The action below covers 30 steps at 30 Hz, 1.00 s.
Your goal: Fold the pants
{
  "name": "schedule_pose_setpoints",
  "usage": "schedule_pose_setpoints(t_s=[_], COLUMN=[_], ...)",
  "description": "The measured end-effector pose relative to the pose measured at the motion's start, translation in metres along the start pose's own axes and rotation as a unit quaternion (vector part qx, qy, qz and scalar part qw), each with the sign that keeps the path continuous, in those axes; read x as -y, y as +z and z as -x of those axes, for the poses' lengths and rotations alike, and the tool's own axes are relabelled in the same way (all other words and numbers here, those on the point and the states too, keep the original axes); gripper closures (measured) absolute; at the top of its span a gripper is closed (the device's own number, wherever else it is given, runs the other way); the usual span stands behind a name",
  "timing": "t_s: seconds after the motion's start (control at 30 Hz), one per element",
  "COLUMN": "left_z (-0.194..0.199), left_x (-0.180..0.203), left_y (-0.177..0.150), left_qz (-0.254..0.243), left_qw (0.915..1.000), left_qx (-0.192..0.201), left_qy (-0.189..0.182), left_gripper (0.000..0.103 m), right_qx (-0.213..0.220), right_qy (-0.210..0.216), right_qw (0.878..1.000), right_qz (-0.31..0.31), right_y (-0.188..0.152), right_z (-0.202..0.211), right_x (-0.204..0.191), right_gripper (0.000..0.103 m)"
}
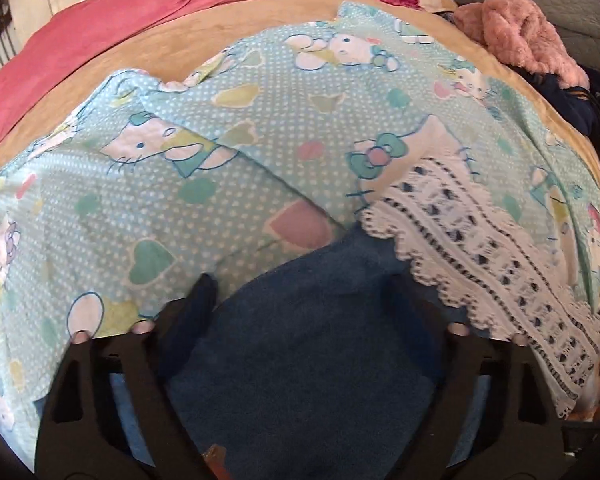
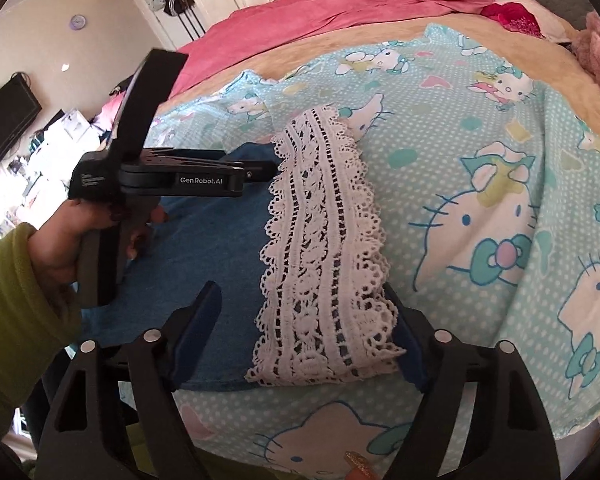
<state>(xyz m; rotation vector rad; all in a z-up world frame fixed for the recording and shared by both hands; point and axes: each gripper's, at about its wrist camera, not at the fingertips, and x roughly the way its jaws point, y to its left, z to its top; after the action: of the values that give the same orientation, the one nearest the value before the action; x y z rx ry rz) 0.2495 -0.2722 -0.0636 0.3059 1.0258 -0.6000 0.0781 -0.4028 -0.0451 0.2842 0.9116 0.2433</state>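
Observation:
The blue pants (image 1: 300,344) with a white lace hem (image 1: 480,256) lie folded on a light blue Hello Kitty sheet (image 1: 236,120). In the right wrist view the pants (image 2: 204,264) and the lace band (image 2: 324,264) lie just ahead. My left gripper (image 1: 300,292) is open, its fingers straddling the blue cloth. It also shows in the right wrist view (image 2: 256,172), low over the far end of the pants. My right gripper (image 2: 304,320) is open, one finger on each side of the lace end.
A pink blanket (image 2: 340,4) lies at the far side of the bed. A fluffy pink garment (image 1: 524,40) and dark clothes (image 1: 580,104) lie at the right. A tan blanket edge (image 1: 180,40) borders the sheet. Room furniture (image 2: 8,128) is at the left.

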Motion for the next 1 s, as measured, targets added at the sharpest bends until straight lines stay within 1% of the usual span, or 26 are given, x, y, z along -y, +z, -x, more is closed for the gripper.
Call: schedule_pose_setpoints(t_s=[0.03, 0.07, 0.1, 0.13, 0.17, 0.23, 0.3, 0.4, 0.5, 0.63, 0.73, 0.83, 0.9, 0.97, 1.0], left_z=[0.001, 0.002, 0.003, 0.004, 0.005, 0.006, 0.008, 0.014, 0.026, 0.046, 0.064, 0.082, 0.096, 0.11, 0.116], left_x=[0.003, 0.006, 0.008, 0.011, 0.013, 0.014, 0.011, -0.001, -0.016, -0.041, -0.065, -0.091, -0.111, -0.131, -0.138], left_y=[-0.001, -0.001, -0.001, 0.0, 0.0, -0.001, -0.003, -0.006, -0.01, -0.021, -0.034, -0.053, -0.07, -0.09, -0.097], left_qz=[-0.004, -0.006, -0.008, -0.009, -0.007, -0.001, 0.007, 0.035, 0.061, 0.099, 0.126, 0.157, 0.186, 0.227, 0.241], left_qw=[1.0, 0.9999, 0.9999, 0.9999, 0.9999, 0.9999, 0.9997, 0.998, 0.9952, 0.9897, 0.9849, 0.9801, 0.9756, 0.967, 0.9634], left_qx=[0.0, -0.001, -0.001, 0.0, 0.0, 0.002, 0.009, 0.02, 0.036, 0.06, 0.079, 0.087, 0.092, 0.095, 0.099], left_qy=[-0.007, -0.012, -0.011, -0.011, -0.012, -0.011, -0.019, -0.048, -0.068, -0.085, -0.089, -0.085, -0.073, -0.065, -0.063], left_gripper=[0.049, 0.061, 0.068, 0.083, 0.094, 0.096, 0.098, 0.101, 0.102, 0.102, 0.102, 0.1, 0.097, 0.083, 0.081], right_qx=[0.001, 0.001, 0.001, 0.001, 0.001, 0.007, 0.014, 0.03, 0.04, 0.046, 0.042, 0.03, 0.018, 0.004, -0.001], right_qy=[-0.006, -0.009, -0.007, -0.005, -0.001, 0.005, 0.014, 0.033, 0.053, 0.083, 0.102, 0.115, 0.122, 0.124, 0.121], right_qw=[1.0, 1.0, 1.0, 1.0, 1.0, 1.0, 0.999, 0.998, 0.994, 0.987, 0.98, 0.97, 0.966, 0.959, 0.956], right_qz=[0.002, 0.003, 0.004, 0.003, 0.004, 0.015, 0.028, 0.054, 0.083, 0.127, 0.167, 0.21, 0.229, 0.254, 0.267], right_y=[0.001, 0.002, 0.004, 0.005, 0.007, 0.009, 0.013, 0.022, 0.031, 0.039, 0.04, 0.034, 0.031, 0.022, 0.018], right_z=[-0.002, -0.003, -0.004, -0.004, -0.003, -0.001, 0.002, 0.007, 0.009, 0.006, -0.001, -0.015, -0.026, -0.038, -0.043], right_x=[-0.001, 0.0, 0.0, 0.0, -0.001, -0.007, -0.015, -0.036, -0.06, -0.1, -0.134, -0.167, -0.183, -0.2, -0.207], right_gripper=[0.041, 0.046, 0.058, 0.068, 0.07, 0.078, 0.081, 0.082, 0.082, 0.082, 0.082, 0.082, 0.082, 0.082, 0.082])
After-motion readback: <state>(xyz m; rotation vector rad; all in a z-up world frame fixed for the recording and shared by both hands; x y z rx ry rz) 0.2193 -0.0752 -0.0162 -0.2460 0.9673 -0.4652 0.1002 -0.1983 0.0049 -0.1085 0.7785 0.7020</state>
